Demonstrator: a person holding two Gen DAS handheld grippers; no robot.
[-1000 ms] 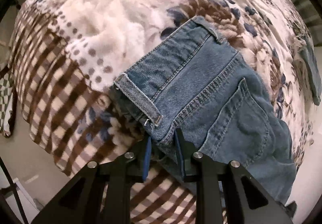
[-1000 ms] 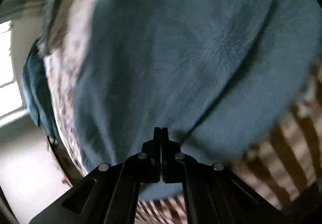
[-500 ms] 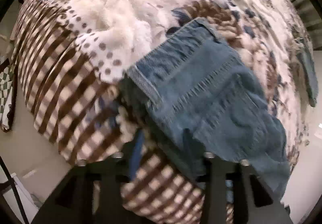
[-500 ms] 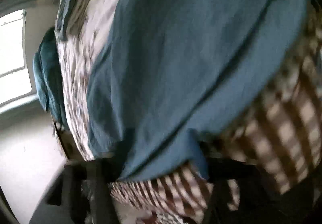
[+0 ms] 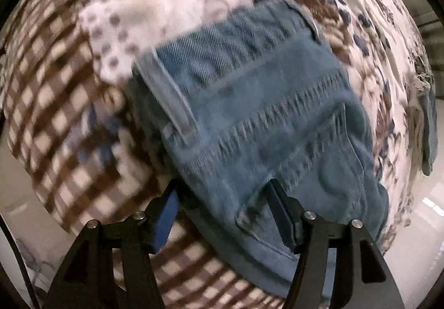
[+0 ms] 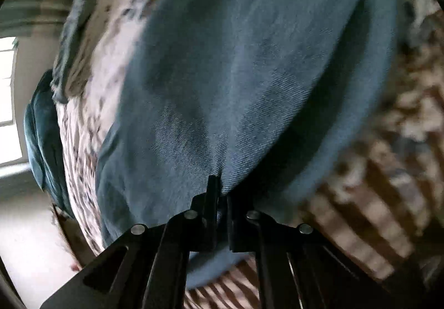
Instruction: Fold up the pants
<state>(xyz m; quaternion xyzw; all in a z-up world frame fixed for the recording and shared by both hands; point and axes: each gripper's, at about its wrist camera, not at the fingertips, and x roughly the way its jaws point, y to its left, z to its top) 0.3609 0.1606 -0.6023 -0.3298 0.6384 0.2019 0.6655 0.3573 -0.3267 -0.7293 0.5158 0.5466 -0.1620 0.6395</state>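
Folded blue jeans (image 5: 263,120) lie on a patterned blanket (image 5: 69,73) on a bed. In the left wrist view the waistband and a back pocket face me. My left gripper (image 5: 222,195) is open, its blue-padded fingers either side of the jeans' near edge, not gripping it. In the right wrist view the denim (image 6: 236,73) fills most of the frame. My right gripper (image 6: 220,186) is shut on a fold of the jeans' near edge, with cloth pinched between the fingers.
The blanket's brown checked border (image 5: 194,281) hangs over the bed edge, with pale floor (image 5: 22,198) below. A dark teal cloth (image 6: 41,137) hangs at the bed's far side near a bright window (image 6: 8,100). Another teal piece (image 5: 428,125) lies at the right edge.
My left gripper has opened wide and let go of the jeans' edge. My right gripper opened half a second ago and is shut on the denim again. Both views shifted closer.
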